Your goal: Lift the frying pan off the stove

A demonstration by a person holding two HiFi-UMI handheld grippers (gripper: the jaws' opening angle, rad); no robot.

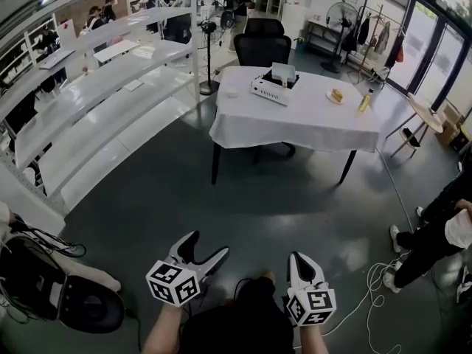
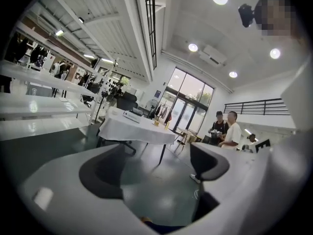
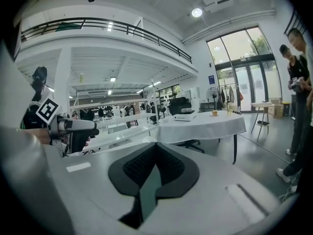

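I see no frying pan and no stove. A table with a white cloth (image 1: 295,120) stands some way ahead across the grey floor; on it are a white box-like appliance (image 1: 271,87), a small plate of food (image 1: 336,96) and a yellow bottle (image 1: 364,102). Both grippers are held low, close to the person's body and far from the table. My left gripper (image 1: 209,243) is open with nothing between its jaws; through them I see only floor (image 2: 156,168). My right gripper (image 1: 297,258) is shut and empty, its pads meeting at the tips (image 3: 155,146).
Long white shelves (image 1: 96,87) run along the left. A black office chair (image 1: 262,46) stands behind the table. A person's legs (image 1: 435,234) and a white cable (image 1: 369,286) are on the right. A black seat (image 1: 44,286) sits at the lower left.
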